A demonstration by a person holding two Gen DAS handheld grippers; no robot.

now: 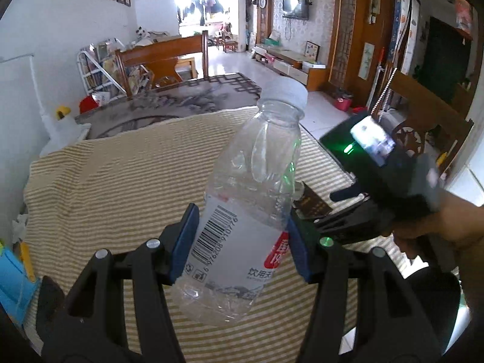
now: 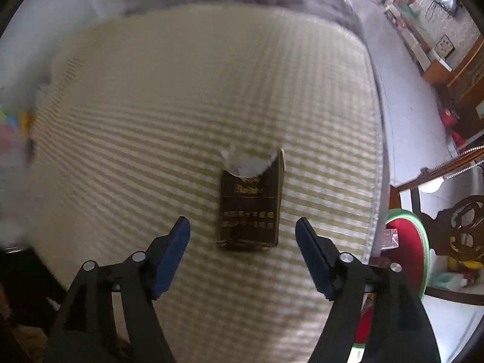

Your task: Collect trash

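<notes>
Your right gripper (image 2: 243, 236), jaws apart and empty, hangs over the flat dark-brown paper packet (image 2: 249, 204) on the striped cloth (image 2: 151, 106); the packet's long axis runs straight ahead between the fingers. Your left gripper (image 1: 239, 239) clamps the clear plastic bottle (image 1: 251, 199).

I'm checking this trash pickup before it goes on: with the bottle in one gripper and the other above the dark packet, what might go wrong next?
1. The left gripper pinches the thin, dented plastic bottle low on its label; it may buckle or slip.
2. The dark packet lies flat on the striped cloth; the open right gripper may catch cloth or slide off it.
</notes>
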